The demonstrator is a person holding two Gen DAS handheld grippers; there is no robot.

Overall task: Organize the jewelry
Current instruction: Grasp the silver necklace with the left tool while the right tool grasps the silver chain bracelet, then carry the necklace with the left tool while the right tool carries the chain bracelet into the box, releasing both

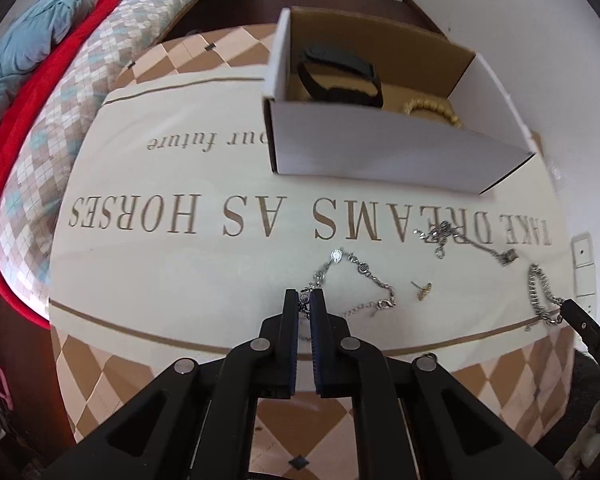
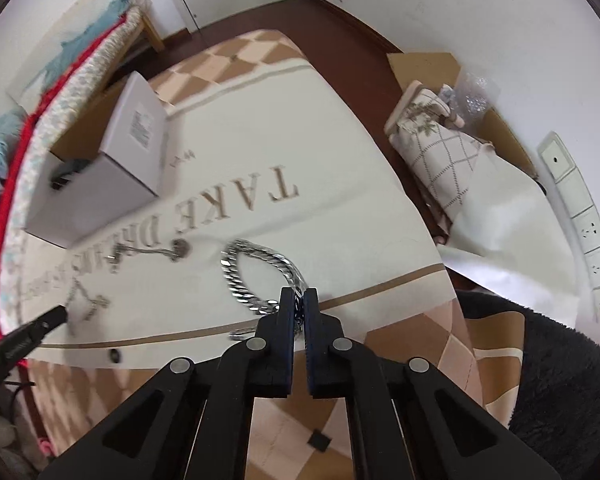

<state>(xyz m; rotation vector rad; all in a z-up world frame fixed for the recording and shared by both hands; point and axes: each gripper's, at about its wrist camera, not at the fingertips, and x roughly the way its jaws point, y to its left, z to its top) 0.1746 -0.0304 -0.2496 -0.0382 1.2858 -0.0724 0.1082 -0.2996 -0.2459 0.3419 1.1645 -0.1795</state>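
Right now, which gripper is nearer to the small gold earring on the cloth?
Left. The left gripper is shut on the thin silver bracelet, just left of the gold earring. The right gripper holds the thick chain bracelet, farther off to the earring's right.

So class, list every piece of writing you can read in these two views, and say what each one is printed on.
"TAKE DREAMS AS HORSES": cream and tan diamond-patterned cloth, upside down.
"our future": same cloth, smaller script, start hidden by white cardboard box.
"DAS": right gripper arm, cut off.
Box's white sticker label: too small to read.
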